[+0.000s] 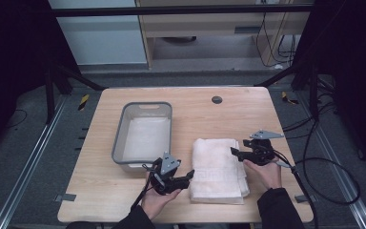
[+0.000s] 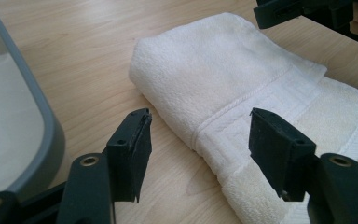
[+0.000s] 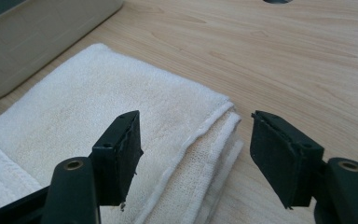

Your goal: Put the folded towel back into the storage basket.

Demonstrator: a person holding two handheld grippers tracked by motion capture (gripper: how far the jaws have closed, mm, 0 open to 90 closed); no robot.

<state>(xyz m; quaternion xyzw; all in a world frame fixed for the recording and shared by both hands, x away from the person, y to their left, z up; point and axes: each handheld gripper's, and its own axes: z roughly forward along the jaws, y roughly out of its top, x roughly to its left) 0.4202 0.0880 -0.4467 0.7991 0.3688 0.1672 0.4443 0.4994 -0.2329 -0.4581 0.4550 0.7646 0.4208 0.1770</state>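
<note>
Folded white towel (image 1: 218,168) lies flat on wooden table (image 1: 248,112), just right of grey basin (image 1: 145,136).

Left gripper (image 1: 183,177) at towel's near-left edge, jaws wide, holding nothing. Right gripper (image 1: 236,153) at towel's right edge, jaws wide, empty, straddling stacked layers.

Towel likely soft, light, limp; sags and unfolds if lifted by one layer. Not fragile, terry pile not slippery.

Best hold: pinch all layers together at thick folded edge, one gripper per side, to keep fold intact.
</note>
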